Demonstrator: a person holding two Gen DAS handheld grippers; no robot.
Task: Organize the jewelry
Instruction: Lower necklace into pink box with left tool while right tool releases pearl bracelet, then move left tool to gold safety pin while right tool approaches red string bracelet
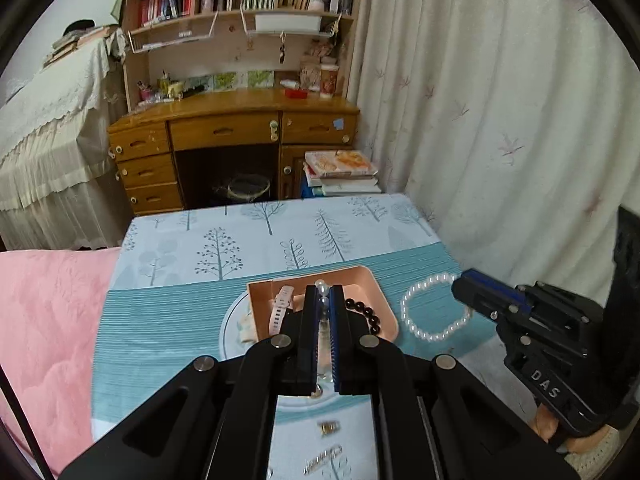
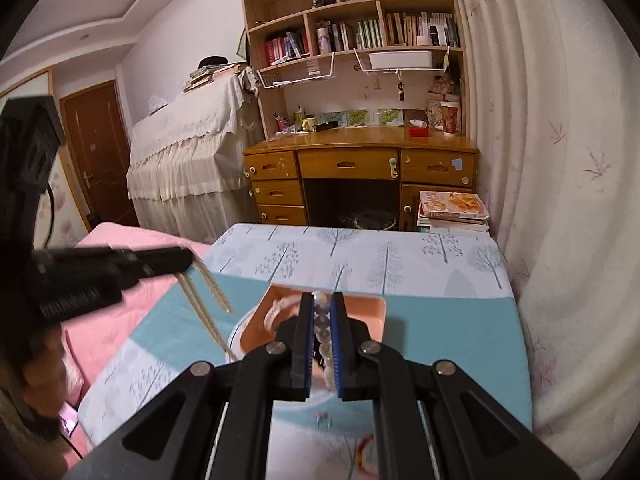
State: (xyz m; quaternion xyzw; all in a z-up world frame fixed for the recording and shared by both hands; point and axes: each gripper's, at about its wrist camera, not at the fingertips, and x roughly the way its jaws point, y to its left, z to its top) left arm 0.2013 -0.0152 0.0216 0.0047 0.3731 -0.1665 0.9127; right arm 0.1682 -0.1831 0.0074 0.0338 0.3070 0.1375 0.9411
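Left claw (image 1: 323, 288): jaws narrow, being held closed on a gold chain (image 2: 208, 300). Its strands are hanging free below the tip, long axis near vertical. Pale beads are also showing between the pads; whether they belong to the chain cannot be told.

Right claw (image 1: 460, 280): jaws narrow too, a pearl bracelet (image 1: 424, 332) being gripped by one side, the loop drooping just right of the pink tray (image 1: 376, 280).

The tray is lying straight ahead of both claws on the bench (image 1: 160, 320). A pink watch (image 1: 280, 308) and a dark bead bracelet (image 1: 366, 312) are being kept in it. The left claw is judged nearer its opening.

Edges: pink bed (image 1: 48, 300) left, curtain (image 1: 500, 120) right. Open bench is being left beyond the tray.
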